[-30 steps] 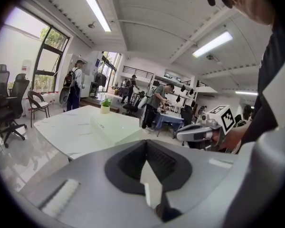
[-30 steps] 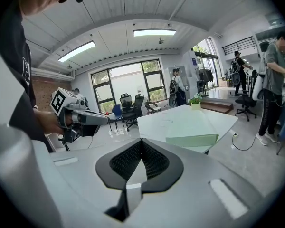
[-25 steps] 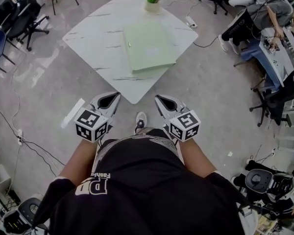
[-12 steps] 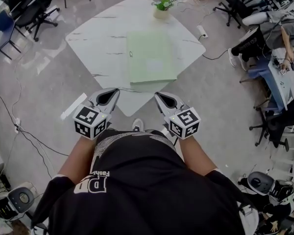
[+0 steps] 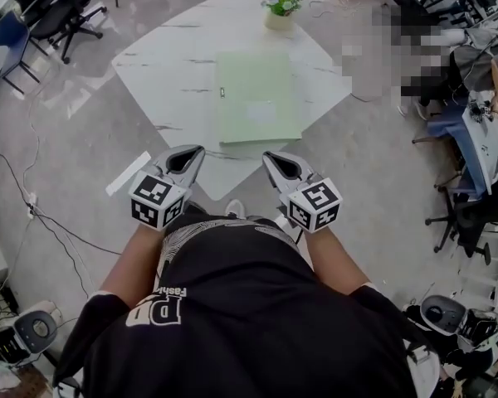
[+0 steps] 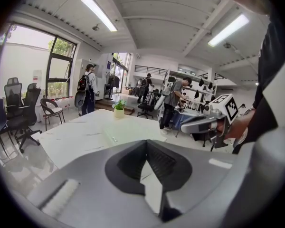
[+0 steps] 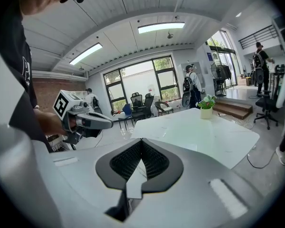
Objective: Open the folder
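Left gripper (image 5: 192, 152): jaws closed tip to tip, nothing between them, held just short of the table's (image 5: 166, 65) near corner. Green folder (image 5: 258, 98): closed, flat on the table, well ahead of both grippers. Its long axis runs away from the person, with a small clasp on the left long edge. Right gripper (image 5: 270, 157): jaws together, empty. Potted plant (image 5: 281, 8) stands at the far corner.

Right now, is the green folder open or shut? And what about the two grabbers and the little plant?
Folder: closed, lying flat on the table.
Left gripper: jaws shut, holding nothing, not touching the folder.
Right gripper: jaws shut, holding nothing, not touching the folder.
Potted plant: upright at the table's far corner.
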The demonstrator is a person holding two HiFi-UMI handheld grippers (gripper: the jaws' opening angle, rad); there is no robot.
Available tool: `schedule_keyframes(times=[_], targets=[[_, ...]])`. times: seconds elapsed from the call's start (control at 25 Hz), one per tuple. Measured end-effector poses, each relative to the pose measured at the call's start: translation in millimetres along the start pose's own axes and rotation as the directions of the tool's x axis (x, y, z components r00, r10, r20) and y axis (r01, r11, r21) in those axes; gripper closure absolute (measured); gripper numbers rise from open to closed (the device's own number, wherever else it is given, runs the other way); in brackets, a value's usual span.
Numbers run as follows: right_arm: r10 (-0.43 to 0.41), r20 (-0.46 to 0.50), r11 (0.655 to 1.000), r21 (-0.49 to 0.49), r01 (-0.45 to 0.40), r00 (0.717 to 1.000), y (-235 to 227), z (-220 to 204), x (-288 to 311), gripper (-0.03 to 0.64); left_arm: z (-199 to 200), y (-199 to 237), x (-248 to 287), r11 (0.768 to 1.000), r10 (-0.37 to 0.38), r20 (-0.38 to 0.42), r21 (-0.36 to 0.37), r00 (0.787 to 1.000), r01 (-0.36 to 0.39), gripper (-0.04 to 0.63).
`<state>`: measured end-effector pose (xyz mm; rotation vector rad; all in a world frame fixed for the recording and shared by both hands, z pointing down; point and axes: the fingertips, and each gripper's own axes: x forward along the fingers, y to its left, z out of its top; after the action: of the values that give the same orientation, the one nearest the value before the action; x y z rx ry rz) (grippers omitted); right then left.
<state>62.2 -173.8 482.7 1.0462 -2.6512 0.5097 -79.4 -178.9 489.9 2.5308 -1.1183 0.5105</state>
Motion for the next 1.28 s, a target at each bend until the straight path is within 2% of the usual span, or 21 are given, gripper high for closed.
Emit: schedule_keyframes(times=[0.28,0.6,0.96,1.28], targets=[[-0.03,0.041,1.0,-0.003,0.031,0.999,-4.5,17.2,-0.9,0.618,-19.7,7.6,29.6,0.999,-0.04,-0.067,0.014,0.997,0.041,0.545],[-0.055,0.073,0.998,-0.023,0.057,0.996,-3.1,33.3,-20.5,0.618,-44.2,22.9,69.8,0.997,-0.045,-0.146,0.049,0.988,0.052,0.545],[-0.102,0.085,0.994,-0.017,0.104,0.991,-14.4,33.3,-30.3,0.618,-88.5,37.7,117.6,0.995,-0.075,-0.26,0.045,0.963,0.09,0.545],[-0.13,0.096,0.991,-0.007,0.131,0.987,-25.5,34.2,-34.6,0.618,-96.7,32.8,133.9,0.99,-0.096,-0.299,0.068,0.95,0.121,0.545]])
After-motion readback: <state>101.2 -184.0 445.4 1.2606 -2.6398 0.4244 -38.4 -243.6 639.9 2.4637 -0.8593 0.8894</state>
